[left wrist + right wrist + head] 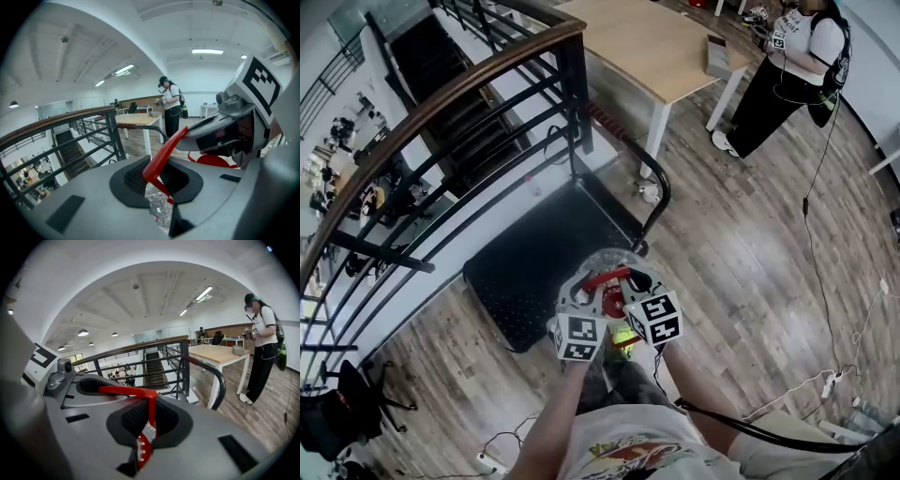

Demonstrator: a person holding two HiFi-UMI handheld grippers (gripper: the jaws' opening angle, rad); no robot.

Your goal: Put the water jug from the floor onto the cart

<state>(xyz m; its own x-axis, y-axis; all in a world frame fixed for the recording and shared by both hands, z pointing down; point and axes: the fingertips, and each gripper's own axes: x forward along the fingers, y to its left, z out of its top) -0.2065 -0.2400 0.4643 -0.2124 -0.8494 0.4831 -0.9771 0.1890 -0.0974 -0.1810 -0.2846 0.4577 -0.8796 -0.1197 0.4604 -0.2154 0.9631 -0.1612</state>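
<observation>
The water jug (617, 262) is clear plastic with a red carrying handle (607, 278) and hangs above the floor at the near edge of the black cart (534, 272). Both grippers grip that handle. My left gripper (596, 289) is shut on the handle's left part; the left gripper view shows the red strap (164, 154) running between its pads, with crinkled clear plastic (158, 206) below. My right gripper (630, 281) is shut on the right part, where the strap (149, 404) is pinched thin above the jug's red ribbed cap (143, 444). Most of the jug body is hidden under the grippers.
The cart's curved push handle (661, 187) rises at its far end. A dark railing (450, 103) with stairs behind runs along the left. A wooden table (647, 47) and a standing person (778, 75) are farther back. Cables (816, 262) trail over the wood floor at right.
</observation>
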